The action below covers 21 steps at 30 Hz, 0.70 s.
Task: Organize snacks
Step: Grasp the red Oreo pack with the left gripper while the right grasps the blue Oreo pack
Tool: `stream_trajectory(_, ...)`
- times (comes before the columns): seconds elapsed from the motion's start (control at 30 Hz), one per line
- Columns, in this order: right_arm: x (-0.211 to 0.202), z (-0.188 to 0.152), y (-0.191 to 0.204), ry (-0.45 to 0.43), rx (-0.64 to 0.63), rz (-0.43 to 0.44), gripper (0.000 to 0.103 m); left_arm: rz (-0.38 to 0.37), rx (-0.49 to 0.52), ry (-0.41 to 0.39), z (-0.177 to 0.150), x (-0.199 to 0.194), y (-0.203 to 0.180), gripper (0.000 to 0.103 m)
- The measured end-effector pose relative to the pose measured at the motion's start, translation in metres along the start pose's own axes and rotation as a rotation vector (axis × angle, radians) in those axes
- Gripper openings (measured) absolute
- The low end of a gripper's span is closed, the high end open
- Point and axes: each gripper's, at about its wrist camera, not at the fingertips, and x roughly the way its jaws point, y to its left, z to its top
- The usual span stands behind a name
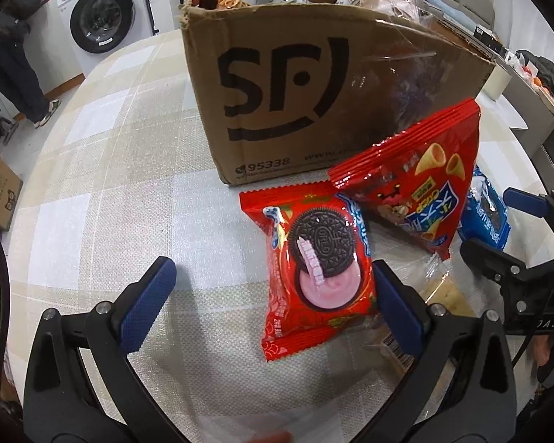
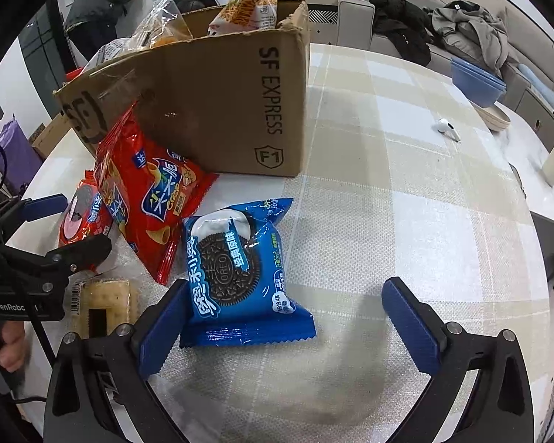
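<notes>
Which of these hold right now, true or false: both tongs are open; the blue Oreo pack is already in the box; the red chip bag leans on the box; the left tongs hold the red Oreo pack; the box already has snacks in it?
1. Both the left tongs and the right tongs are open. True.
2. The blue Oreo pack is in the cardboard box. False: it lies on the table, in front of the box.
3. The red chip bag leans on the box. True.
4. The left tongs hold the red Oreo pack. False: the pack lies flat between the open fingers, not clamped.
5. The box already has snacks in it. True: bags stick out of its top.
</notes>
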Motion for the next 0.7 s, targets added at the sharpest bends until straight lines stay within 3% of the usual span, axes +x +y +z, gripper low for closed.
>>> stream_trajectory(0.23,0.001,0.002,-0.001,-0.005,-0.014,-0.002,0.102,-0.001,0.003,-0.027,-0.018,-0.002,0.0,0.103)
stream_trajectory(0.37,-0.003,-0.003,0.001,-0.02,-0.018,0.01,0.102,-0.006,0.008,-0.032,-0.046,-0.015,0.004,0.103)
stream_trajectory(0.5,-0.008,-0.006,0.002,-0.024,-0.015,0.029,0.099,-0.015,0.017,-0.023,-0.048,-0.021,0.01,0.102)
stream_trajectory(0.7,-0.019,-0.01,0.005,-0.054,-0.017,0.052,0.09,-0.03,0.036,-0.04,-0.053,-0.035,0.011,0.086)
